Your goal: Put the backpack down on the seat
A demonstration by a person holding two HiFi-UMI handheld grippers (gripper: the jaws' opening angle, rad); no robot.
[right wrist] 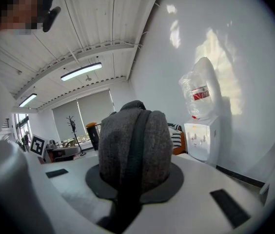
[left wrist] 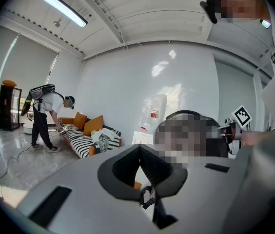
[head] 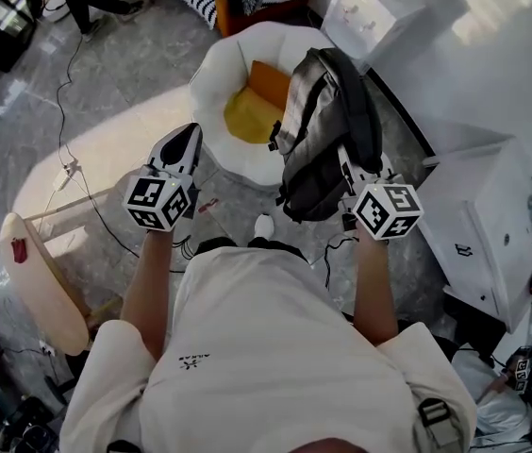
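Gently down onto the cushions

Your right gripper [head: 353,170] is clamped on the top of the grey backpack [head: 318,130], with a dark strap between its jaws. The pack hangs over the right rim of the white seat [head: 217,75]. Carry it toward the seat's middle, above the orange cushion [head: 268,83], and let its base rest before you release. Your left gripper [head: 188,142], jaws apart and empty, can steady it.

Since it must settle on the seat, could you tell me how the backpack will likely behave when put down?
The backpack hangs sagging from the right claw, so it probably slumps rather than stands. Its bulk suggests some weight; the cupped seat should cradle it.
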